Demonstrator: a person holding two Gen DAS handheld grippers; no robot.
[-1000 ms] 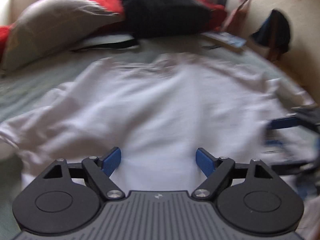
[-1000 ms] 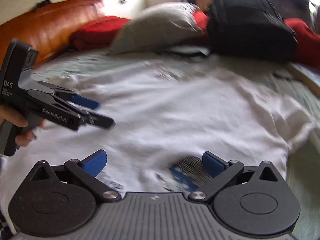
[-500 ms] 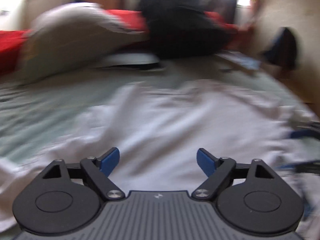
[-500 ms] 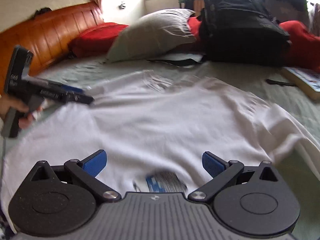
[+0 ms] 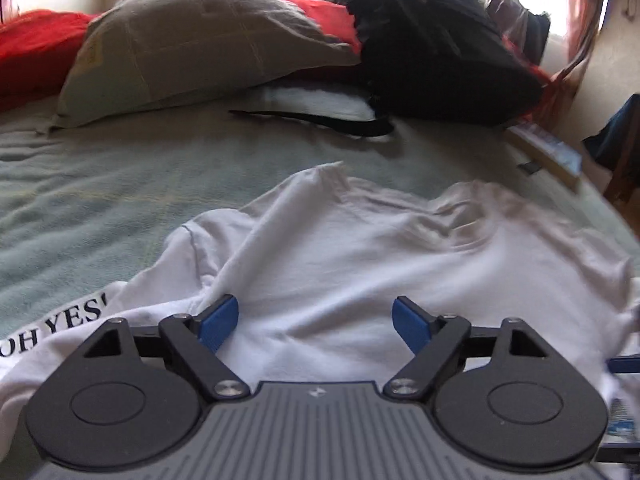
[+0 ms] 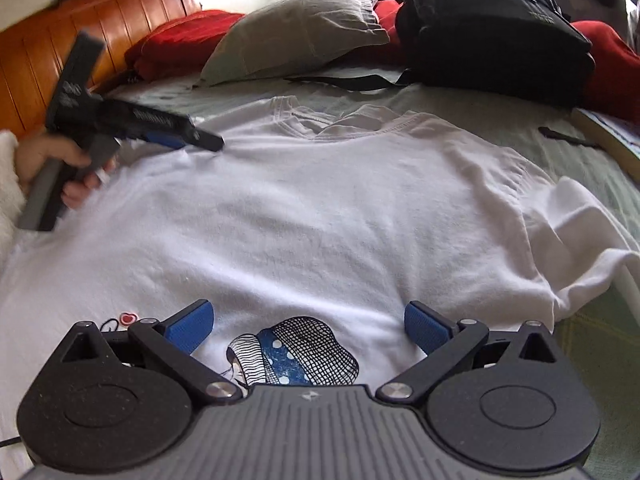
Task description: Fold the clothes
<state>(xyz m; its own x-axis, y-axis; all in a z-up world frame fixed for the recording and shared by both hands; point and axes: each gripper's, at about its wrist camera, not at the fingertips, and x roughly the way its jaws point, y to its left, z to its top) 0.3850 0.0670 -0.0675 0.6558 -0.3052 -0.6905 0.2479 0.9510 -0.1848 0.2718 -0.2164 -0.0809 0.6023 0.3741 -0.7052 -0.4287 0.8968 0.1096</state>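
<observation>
You had the white shirt spread flat on the bed. Your left gripper was closing, fingers wide over the shirt's shoulder, gripping nothing. Your right gripper hovered wide open above the print.

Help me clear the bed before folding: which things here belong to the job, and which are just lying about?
Job:
- white cotton T-shirt
- left gripper
- right gripper

Lying about:
- grey pillow
- black backpack
- red blanket
- book
</observation>
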